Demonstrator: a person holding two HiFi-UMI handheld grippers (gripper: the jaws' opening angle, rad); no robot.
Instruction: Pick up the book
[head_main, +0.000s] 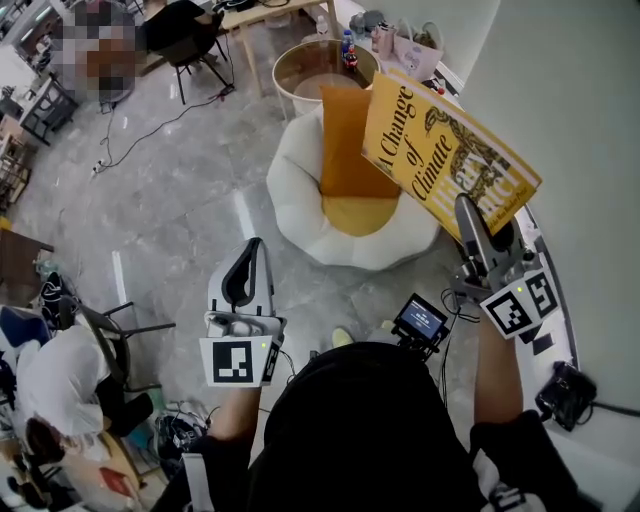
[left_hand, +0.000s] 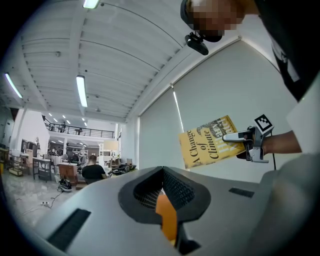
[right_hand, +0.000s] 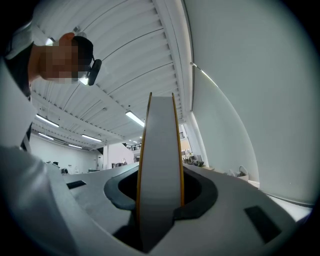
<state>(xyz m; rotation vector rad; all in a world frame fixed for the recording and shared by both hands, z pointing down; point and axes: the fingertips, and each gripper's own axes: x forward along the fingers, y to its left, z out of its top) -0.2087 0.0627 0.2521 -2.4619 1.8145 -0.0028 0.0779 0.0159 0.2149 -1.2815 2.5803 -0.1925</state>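
A yellow book (head_main: 440, 150) titled "A Change of Climate" is held up in the air, tilted, in front of the white wall. My right gripper (head_main: 468, 208) is shut on its lower edge. From the left gripper view, the book (left_hand: 210, 145) and the right gripper (left_hand: 226, 136) stand out against the wall. In the right gripper view, the book's white page edge (right_hand: 159, 165) rises between the jaws of the right gripper (right_hand: 160, 175). My left gripper (head_main: 252, 250) is shut and holds nothing, away to the left of the book; in its own view the left gripper (left_hand: 162, 170) points level at the hall.
Below the book lies a white round floor seat (head_main: 300, 200) with an orange cushion (head_main: 345, 140). A round wooden table (head_main: 310, 65) stands behind it. A seated person (head_main: 50, 380) is at lower left. A cable (head_main: 140, 125) runs over the grey floor.
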